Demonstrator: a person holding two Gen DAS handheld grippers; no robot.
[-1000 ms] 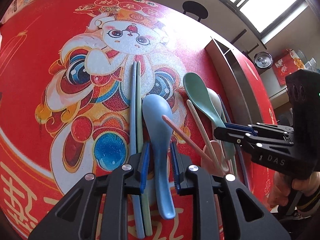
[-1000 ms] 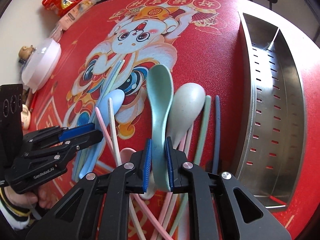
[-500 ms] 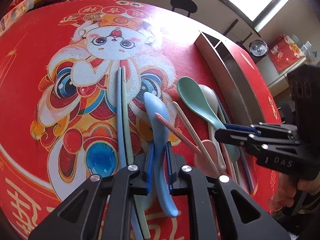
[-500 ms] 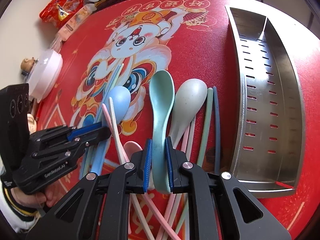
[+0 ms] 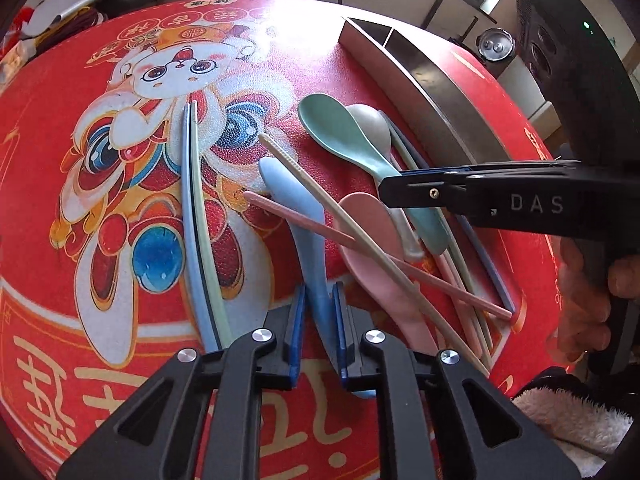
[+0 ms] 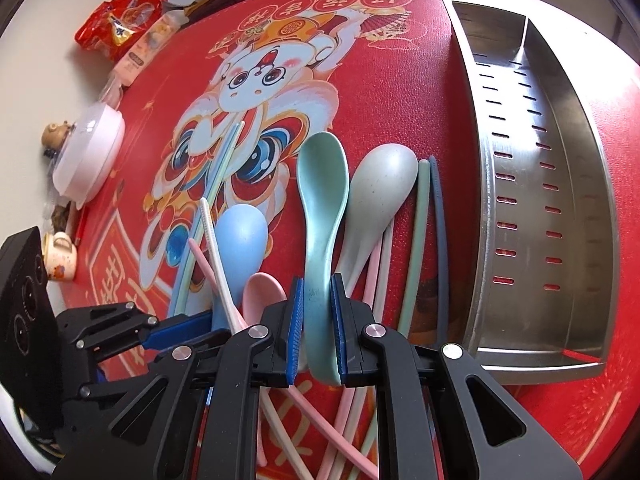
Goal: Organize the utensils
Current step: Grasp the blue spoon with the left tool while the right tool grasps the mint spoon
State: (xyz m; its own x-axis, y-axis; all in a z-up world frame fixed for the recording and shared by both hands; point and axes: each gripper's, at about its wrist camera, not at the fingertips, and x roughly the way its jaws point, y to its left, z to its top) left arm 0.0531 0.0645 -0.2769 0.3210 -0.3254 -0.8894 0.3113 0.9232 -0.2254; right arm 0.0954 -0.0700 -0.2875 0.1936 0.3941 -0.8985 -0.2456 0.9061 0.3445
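Blue spoon (image 5: pixel 298 216): matte pale blue plastic, bowl pointing away, handle clamped between the blue pads of the left claw (image 5: pixel 319 326). Green spoon (image 6: pixel 322 200): mint, deep bowl, handle pinched by the right claw (image 6: pixel 316 322). Both claws clenched on their spoons.

Landmark = steel tray (image 6: pixel 576 184), perforated, divider at its far end, sitting on the red desk (image 6: pixel 400 80). Green spoon lies to the tray's left; grey spoon (image 6: pixel 378 196) touches it on the tray side, then a green and a dark blue chopstick (image 6: pixel 438 240) nearest the tray. Blue spoon is further from the tray, with the pink spoon (image 5: pixel 372 248) between it and the green one. A cream and a pink chopstick (image 5: pixel 320 226) cross over the blue spoon's neck. Blue/green chopstick pair (image 5: pixel 196 216) lies furthest from the tray.

Vs 0.5 s ago: same grips; the left view has swung toward the tray, so the right claw fills more of the frame. Right view sits closer in over the green spoon.
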